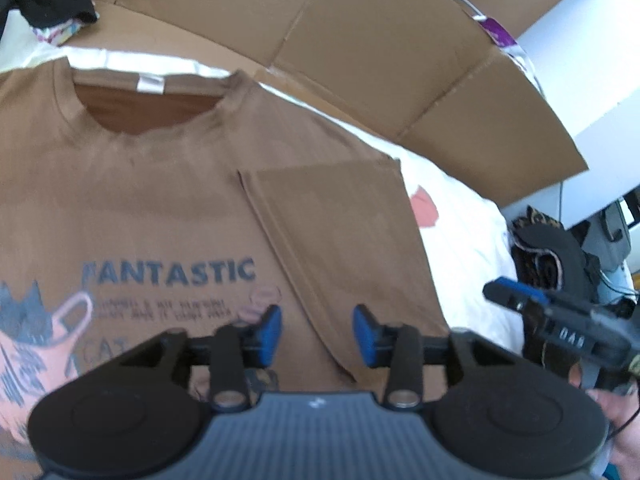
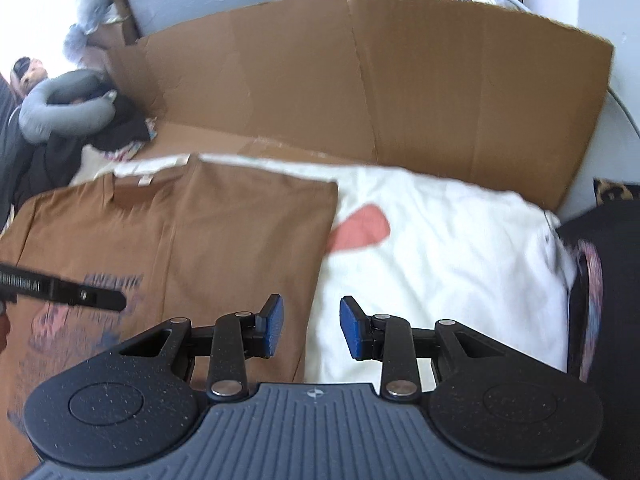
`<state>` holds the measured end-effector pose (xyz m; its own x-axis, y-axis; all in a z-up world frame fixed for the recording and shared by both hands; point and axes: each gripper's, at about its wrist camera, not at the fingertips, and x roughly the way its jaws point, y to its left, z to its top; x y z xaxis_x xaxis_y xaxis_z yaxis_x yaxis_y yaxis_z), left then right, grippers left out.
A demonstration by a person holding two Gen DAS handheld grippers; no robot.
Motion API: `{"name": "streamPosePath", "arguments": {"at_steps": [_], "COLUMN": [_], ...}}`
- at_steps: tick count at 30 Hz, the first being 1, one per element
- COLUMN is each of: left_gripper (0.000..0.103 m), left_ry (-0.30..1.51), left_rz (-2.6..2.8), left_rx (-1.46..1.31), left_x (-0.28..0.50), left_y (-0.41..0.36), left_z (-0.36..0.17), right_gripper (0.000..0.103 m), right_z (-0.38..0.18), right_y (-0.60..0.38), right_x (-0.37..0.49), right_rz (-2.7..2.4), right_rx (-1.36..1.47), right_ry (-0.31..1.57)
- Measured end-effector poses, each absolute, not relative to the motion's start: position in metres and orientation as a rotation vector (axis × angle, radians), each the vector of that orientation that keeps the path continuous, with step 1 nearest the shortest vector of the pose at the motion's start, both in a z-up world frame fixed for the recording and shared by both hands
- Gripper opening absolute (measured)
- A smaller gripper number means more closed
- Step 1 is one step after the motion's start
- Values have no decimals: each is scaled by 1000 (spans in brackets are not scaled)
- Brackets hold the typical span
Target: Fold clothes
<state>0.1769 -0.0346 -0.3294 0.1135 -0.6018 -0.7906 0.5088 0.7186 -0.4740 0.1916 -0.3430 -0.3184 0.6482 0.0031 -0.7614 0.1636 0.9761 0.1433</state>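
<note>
Reading "FANTASTIC" on brown T-shirt (image 1: 160,200) | smaller print blurred | left gripper (image 1: 317,330), right gripper (image 2: 311,328) both agape

cardboard wall (image 2: 460,92) behind, clothes pile (image 2: 608,280) right, white sheet (image 2: 440,272) open

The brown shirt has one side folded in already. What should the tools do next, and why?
Probably fold the other side in to match. The brown shirt lies flat with its right sleeve side already folded over the front, while the opposite side is spread out. Both the left tool and right tool are open and empty, free to grab it.
</note>
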Motion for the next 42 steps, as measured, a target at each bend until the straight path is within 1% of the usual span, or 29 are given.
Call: {"name": "streamPosePath", "arguments": {"at_steps": [7, 16, 21, 25, 28, 30, 35, 40, 41, 42], "left_gripper": [43, 41, 31, 8, 2, 1, 0, 0, 0, 0], "left_ry": [1261, 1301, 1317, 1326, 1330, 1333, 1343, 1366, 1371, 1376], "left_rz": [-829, -848, -847, -857, -867, -869, -868, -860, -859, -857], "left_rx": [-87, -94, -108, -122, -121, -120, -119, -117, -116, -116], "left_x": [162, 157, 157, 157, 155, 152, 147, 144, 143, 143], "left_y": [-40, -46, -49, -52, -55, -56, -59, -59, -59, -59], "left_z": [-347, -358, -362, -362, -362, -362, -364, -368, -369, -370], "right_gripper": [39, 39, 38, 37, 36, 31, 28, 26, 24, 16], "right_z": [-344, -362, -369, -370, -370, -369, -373, -378, -379, -380], "right_y": [-326, -312, -312, -315, -319, -324, -336, -341, -342, -343], "right_x": [167, 167, 177, 178, 175, 173, 169, 164, 163, 162], "right_rz": [-140, -141, -154, -150, -169, -186, -217, -239, -244, -254], "right_rx": [190, 159, 133, 130, 142, 174, 299, 344, 350, 353], "right_ry": [916, 946, 945, 942, 939, 934, 925, 938, 943, 949]}}
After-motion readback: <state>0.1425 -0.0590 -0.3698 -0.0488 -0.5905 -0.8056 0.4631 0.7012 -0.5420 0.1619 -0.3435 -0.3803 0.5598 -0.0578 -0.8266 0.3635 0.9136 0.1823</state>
